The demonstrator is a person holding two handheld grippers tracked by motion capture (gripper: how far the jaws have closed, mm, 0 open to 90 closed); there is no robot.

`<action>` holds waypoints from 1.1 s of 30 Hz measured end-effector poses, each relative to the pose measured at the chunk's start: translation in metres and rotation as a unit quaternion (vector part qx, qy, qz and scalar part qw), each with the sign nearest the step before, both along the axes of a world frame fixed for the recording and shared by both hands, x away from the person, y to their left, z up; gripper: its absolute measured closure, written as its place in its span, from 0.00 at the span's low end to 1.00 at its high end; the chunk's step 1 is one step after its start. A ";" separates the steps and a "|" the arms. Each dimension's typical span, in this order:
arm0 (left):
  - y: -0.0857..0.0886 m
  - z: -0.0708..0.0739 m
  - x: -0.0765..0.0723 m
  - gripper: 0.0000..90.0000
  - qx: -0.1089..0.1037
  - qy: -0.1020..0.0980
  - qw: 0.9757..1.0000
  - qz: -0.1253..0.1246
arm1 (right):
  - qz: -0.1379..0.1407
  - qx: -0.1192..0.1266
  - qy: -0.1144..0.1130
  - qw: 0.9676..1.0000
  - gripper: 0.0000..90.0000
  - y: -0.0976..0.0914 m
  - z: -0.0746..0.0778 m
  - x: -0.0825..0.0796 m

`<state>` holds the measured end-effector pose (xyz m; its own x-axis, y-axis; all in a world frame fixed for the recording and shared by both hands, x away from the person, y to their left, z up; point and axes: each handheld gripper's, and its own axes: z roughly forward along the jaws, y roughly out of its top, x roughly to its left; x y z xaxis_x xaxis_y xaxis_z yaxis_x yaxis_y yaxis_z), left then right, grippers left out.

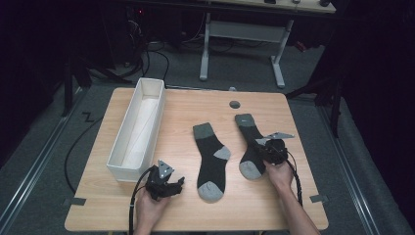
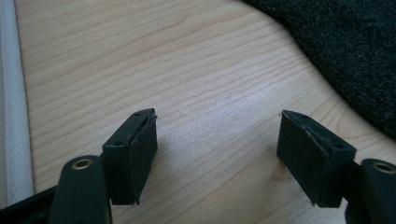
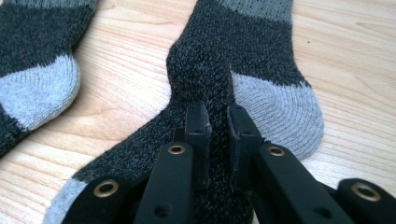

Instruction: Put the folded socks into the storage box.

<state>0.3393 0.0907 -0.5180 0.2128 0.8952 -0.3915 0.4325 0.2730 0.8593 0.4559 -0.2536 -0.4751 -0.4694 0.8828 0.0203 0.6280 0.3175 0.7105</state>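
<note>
Two dark grey socks with light grey toes, heels and cuffs lie flat on the wooden table (image 1: 186, 107). My right gripper (image 1: 265, 148) is shut on the right sock (image 1: 247, 128) near its heel. In the right gripper view its jaws (image 3: 217, 135) pinch a raised fold of that sock (image 3: 205, 70), and the other sock (image 3: 37, 42) lies to the left. The left sock (image 1: 211, 156) lies in the middle of the table. My left gripper (image 1: 179, 184) rests low over bare wood near the front, open and holding nothing (image 2: 217, 140), with the left sock's edge (image 2: 345, 51) just beyond it.
A long white open box (image 1: 120, 169) stands along the table's left side; its wall (image 2: 9, 116) is close to the left gripper. A small grey disc (image 1: 235, 104) lies near the far edge. Tape tabs (image 1: 74, 201) mark the front corners.
</note>
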 end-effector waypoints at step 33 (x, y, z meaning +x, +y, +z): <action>0.000 0.000 0.000 0.32 0.000 0.000 1.000 0.000 | -0.005 0.025 -0.030 0.999 0.90 -0.017 0.042 -0.017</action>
